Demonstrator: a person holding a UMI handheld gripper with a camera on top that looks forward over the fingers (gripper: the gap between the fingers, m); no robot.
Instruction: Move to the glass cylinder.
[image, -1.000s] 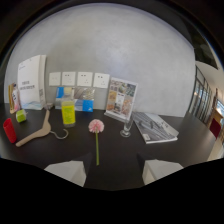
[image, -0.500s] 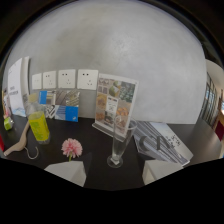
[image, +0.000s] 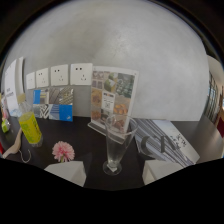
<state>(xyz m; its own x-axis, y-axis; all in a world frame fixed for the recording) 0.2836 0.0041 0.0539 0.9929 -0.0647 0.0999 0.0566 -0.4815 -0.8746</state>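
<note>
A clear, tall, flared glass (image: 118, 144) stands upright on the dark table (image: 80, 137), just ahead of my fingers and about centred between them. It looks empty. My gripper (image: 114, 175) is open; its two white fingertips (image: 67, 172) show low in the view, one on each side of the glass foot, with gaps on both sides. Further off to the left stands a straight glass with yellow liquid (image: 30, 128).
A pink flower (image: 62, 150) lies by the left finger. Behind the glass stands an acrylic card holder (image: 113, 100); a magazine (image: 165, 141) lies to its right. Brochures (image: 50, 102) lean on the wall under sockets (image: 60, 75). A wooden hanger (image: 14, 146) lies at the left.
The view has moved forward and to the right. The flared glass has grown larger and now sits centred just ahead of the fingers; the flower and yellow glass have slid left.
</note>
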